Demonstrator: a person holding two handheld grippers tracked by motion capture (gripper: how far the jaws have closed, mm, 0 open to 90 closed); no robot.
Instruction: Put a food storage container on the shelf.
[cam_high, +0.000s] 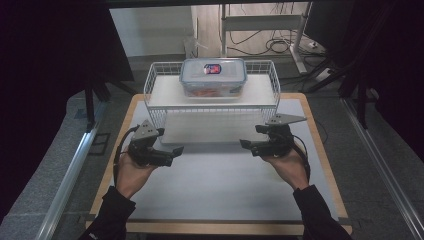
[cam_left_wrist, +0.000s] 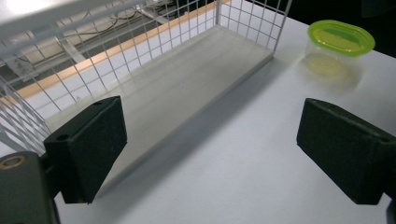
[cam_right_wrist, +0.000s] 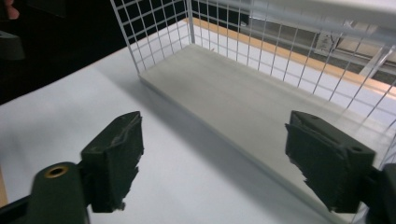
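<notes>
From the high view, I hold my left gripper (cam_high: 170, 152) and my right gripper (cam_high: 250, 144) low over the white table top (cam_high: 220, 185), each just in front of the white wire rack (cam_high: 150, 85), one toward each of its front corners. On the rack's upper shelf sits a clear lidded container (cam_high: 213, 76) with a blue rim; its contents are reddish but too blurred to identify, and a small label on the lid is unreadable. My sleeves are cut off at the bottom edge. In the left gripper view, my jaws stand wide apart with nothing between them, pointing at the rack's lower shelf (cam_left_wrist: 187, 74); beyond the rack's end stands a small clear tub with a green lid (cam_left_wrist: 340, 38), on the table, apart from the rack. In the right gripper view, my jaws likewise stand spread and empty, aimed at the lower shelf (cam_right_wrist: 261, 102); the rack's upper part is cropped at the top edge.
</notes>
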